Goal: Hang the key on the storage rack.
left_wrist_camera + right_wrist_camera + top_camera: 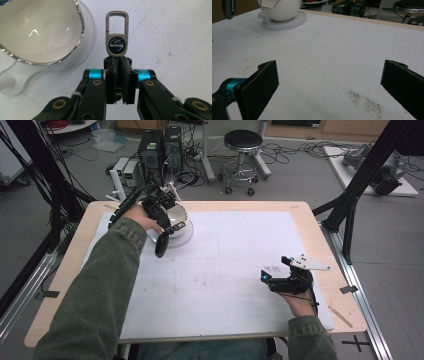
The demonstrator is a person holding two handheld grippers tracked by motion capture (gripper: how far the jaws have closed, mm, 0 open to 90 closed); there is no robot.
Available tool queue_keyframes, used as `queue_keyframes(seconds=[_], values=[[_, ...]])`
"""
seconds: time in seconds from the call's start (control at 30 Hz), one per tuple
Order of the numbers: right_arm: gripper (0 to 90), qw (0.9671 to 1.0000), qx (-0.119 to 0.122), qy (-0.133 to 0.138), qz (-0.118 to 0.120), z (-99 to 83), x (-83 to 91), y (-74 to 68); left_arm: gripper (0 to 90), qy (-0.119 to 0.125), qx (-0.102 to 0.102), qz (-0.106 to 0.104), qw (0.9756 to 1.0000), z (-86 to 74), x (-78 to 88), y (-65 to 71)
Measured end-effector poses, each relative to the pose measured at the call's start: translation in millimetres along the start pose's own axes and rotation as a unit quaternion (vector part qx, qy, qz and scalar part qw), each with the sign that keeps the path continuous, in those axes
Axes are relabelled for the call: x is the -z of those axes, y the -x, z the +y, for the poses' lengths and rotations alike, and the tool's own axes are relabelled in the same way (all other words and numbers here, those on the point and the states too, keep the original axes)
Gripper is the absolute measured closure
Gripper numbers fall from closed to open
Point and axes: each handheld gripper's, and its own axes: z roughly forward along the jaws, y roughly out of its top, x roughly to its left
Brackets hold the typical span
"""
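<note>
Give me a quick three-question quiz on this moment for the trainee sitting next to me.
1. True or false: the left gripper is shut on the key fob.
2. How do the right gripper's jaws stand? A) wide open with nothing between them B) shut on a spoon C) shut on the bowl's rim
3. Fill in: the white bowl sits on a round white ____.

Key: 1 true; 2 A; 3 stand.
</note>
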Motion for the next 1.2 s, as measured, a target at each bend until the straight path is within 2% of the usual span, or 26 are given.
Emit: queue_keyframes(seconds=[0.03,0.1,0.3,0.5,0.63,0.77,0.83,1.2], values=[[0.5,1.0,0.001,0.0,0.0,-0.1,0.0,0.3,83.5,0.008,0.007,0.002,0.9999,-4.6,6.9,-3.8],[0.5,1.0,0.0,-0.001,0.0,-0.1,-0.1,0.4,83.6,0.003,0.002,0.004,1.0,-6.8,11.6,-7.1],[0.5,1.0,0.002,0.0,0.0,-0.2,-0.4,0.3,83.6,0.012,0.003,0.004,0.9999,-20.0,34.0,-20.7],[0.5,1.0,0.002,-0.002,0.0,0.0,-1.1,-0.2,83.5,0.031,0.018,0.011,0.9993,-32.4,54.3,-34.1],[0.5,1.0,0.004,-0.001,0.0,0.0,-0.7,-0.2,83.5,0.038,0.014,0.011,0.9991,-38.6,64.3,-39.3],[0.5,1.0,0.002,0.0,-0.001,-0.1,0.5,-0.2,83.5,0.04,0.022,0.03,0.9985,-48.0,79.4,-48.8],[0.5,1.0,0.0,-0.001,-0.001,-0.2,0.6,-0.6,83.5,0.044,0.028,0.034,0.9981,-51.7,84.1,-52.3],[0.5,1.0,0.001,0.0,-0.002,-0.2,0.8,-0.3,83.4,0.053,0.057,0.06,0.9952,-74.6,100.8,-72.9]])
